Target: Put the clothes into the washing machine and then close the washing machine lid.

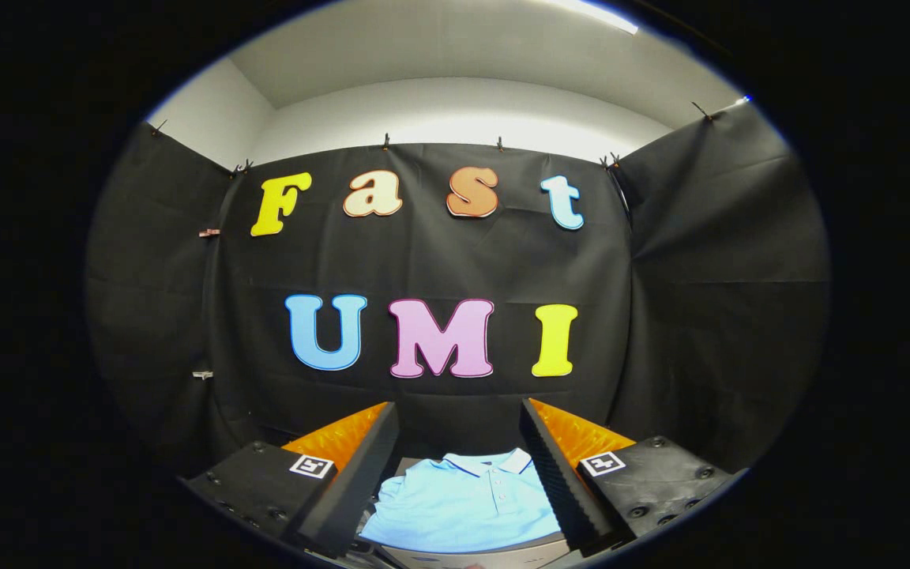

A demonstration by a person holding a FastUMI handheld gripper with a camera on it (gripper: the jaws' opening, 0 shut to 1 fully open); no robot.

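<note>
Between the two spread fingers of the gripper (459, 415), toward six o'clock, lay a light blue collared polo shirt of soft fabric (467, 502), folded flat with its buttoned placket facing up. The jaws stood released, wide apart, touching nothing; the shirt sat low between them, apart from both. It rested on a pale grey surface (494, 555) at six o'clock; whether that belonged to the washing machine could not be told. By my judgement, nothing was done: grasping, loading and shutting the lid all remained.
</note>
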